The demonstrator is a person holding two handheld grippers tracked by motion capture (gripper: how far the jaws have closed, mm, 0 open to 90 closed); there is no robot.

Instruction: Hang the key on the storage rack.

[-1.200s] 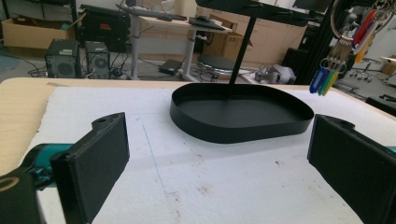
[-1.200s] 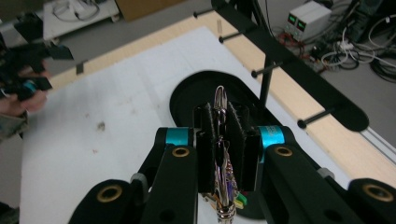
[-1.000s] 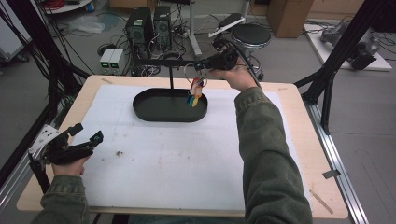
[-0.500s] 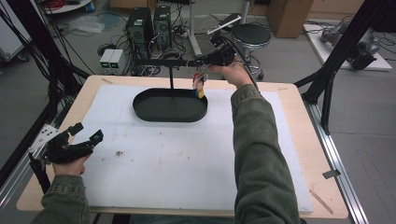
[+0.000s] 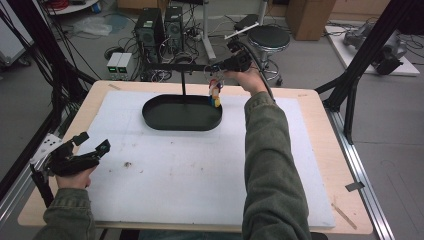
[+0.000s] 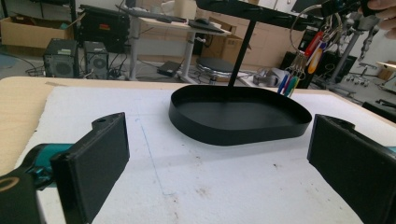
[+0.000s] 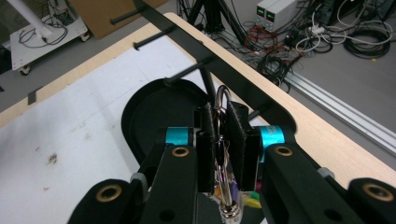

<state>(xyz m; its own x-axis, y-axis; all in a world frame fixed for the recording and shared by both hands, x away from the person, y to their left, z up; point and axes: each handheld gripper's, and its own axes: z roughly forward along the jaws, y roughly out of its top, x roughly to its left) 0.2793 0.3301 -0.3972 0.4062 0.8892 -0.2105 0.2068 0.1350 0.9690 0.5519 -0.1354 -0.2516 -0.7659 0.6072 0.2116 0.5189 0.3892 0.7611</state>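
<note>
A black oval tray [image 5: 150, 117] lies at the back of the white mat, with a post [image 5: 183, 82] carrying a horizontal peg bar [image 5: 175, 66] above it. My right gripper [image 5: 220, 66] is at the bar's right end, shut on a metal key ring [image 7: 223, 95]. Coloured tags [image 5: 215, 92] hang from the ring over the tray's right rim. In the right gripper view the ring stands up between the jaws of the right gripper [image 7: 223, 121], just under the bar [image 7: 224, 65]. My left gripper [image 5: 93, 141] rests open at the mat's front left, far from the tray [image 6: 233, 133].
The white mat [image 5: 200, 175] covers most of the wooden table [image 5: 320, 115]. Black frame poles [image 5: 350, 95] stand at both sides. A stool [image 5: 270, 37], computer cases [image 5: 150, 25] and cables lie on the floor behind the table.
My right gripper has lifted the key ring slightly and carried it back toward the bar's right end. The left gripper has stayed put.
</note>
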